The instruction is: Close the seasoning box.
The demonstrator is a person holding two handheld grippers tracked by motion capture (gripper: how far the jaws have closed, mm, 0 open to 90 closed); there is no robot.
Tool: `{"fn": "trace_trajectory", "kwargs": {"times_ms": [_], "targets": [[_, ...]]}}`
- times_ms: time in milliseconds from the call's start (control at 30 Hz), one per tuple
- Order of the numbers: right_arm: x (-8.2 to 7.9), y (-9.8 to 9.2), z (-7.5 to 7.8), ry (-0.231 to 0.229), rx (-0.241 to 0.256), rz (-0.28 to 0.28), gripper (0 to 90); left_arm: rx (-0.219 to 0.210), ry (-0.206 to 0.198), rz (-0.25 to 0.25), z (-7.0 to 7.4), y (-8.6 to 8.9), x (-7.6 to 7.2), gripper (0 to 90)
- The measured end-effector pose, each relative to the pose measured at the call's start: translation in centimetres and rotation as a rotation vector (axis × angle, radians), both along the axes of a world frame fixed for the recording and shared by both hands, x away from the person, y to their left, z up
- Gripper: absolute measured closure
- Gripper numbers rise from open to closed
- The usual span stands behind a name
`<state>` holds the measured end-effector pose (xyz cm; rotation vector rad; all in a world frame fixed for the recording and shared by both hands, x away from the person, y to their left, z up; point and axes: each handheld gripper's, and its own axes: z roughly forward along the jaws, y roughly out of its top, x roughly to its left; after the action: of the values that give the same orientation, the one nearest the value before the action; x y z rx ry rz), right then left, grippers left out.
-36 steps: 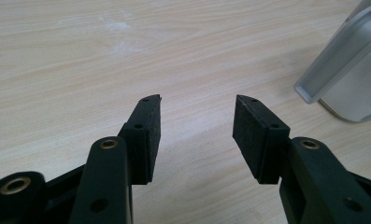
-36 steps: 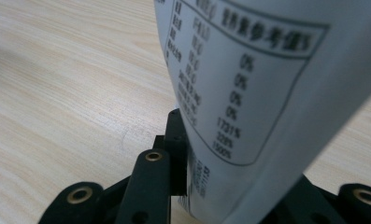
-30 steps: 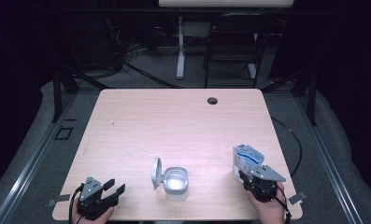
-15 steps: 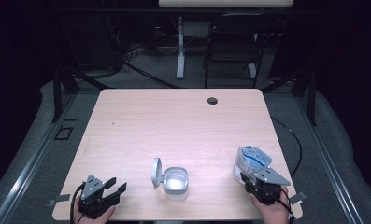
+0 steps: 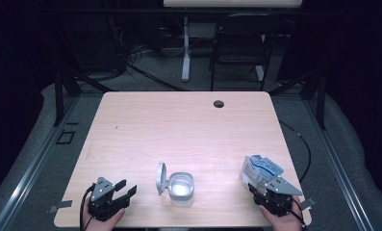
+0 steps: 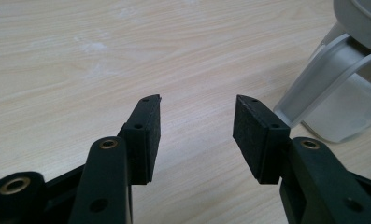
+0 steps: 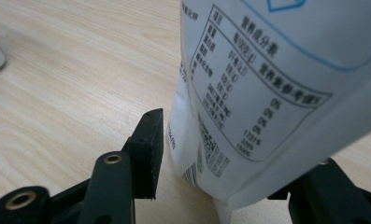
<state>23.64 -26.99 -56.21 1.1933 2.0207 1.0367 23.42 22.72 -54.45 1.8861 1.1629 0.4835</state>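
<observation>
A white pouch with blue print [image 5: 260, 169] stands on the wooden table [image 5: 179, 125] near its front right corner. My right gripper [image 5: 261, 186] sits just behind it and is open. In the right gripper view the pouch [image 7: 267, 84] fills the space between the jaws; the left jaw stands a little clear of it and the right jaw is mostly hidden behind it. A clear plastic container [image 5: 182, 189] with its grey lid [image 5: 161, 178] flipped up stands at the front middle. My left gripper [image 5: 126, 188] is open and empty at the front left, and the container [image 6: 342, 112] is to its right.
A small dark hole [image 5: 219, 103] sits in the table's far edge. A chair [image 5: 236, 43] and a white stand [image 5: 185, 53] are on the floor beyond the table. A black cable [image 5: 301, 144] runs along the right side.
My right gripper has drawn back slightly toward the table's front edge, and the pouch has shifted a little with it. The left gripper has barely moved.
</observation>
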Motion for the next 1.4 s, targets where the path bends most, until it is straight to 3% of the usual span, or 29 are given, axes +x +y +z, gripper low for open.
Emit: {"fn": "trace_trajectory", "kwargs": {"times_ms": [433,667,800,1133,1333,1400], "targets": [[-0.5,-0.8,-0.1,0.004,0.009,-0.024,47.8,-0.004,-0.006,-0.019,0.3,-0.6,0.3,56.4],[-0.5,-0.9,-0.1,0.003,0.004,-0.029,46.2,-0.045,-0.024,-0.034,0.9,-0.7,0.1,59.4],[-0.6,-0.9,-0.1,0.004,0.007,-0.028,45.7,-0.052,-0.024,-0.049,1.3,-0.9,0.0,63.4],[-0.8,-0.9,0.1,0.001,0.012,-0.034,45.4,-0.060,-0.071,-0.067,2.7,-1.4,-0.5,75.4],[-1.1,-0.8,0.3,0.009,0.005,-0.033,45.0,-0.071,-0.067,-0.085,3.4,-1.7,-0.4,89.5],[-1.1,-0.8,0.4,0.011,0.002,-0.032,44.8,-0.078,-0.066,-0.097,3.7,-1.8,-0.4,90.0]]}}
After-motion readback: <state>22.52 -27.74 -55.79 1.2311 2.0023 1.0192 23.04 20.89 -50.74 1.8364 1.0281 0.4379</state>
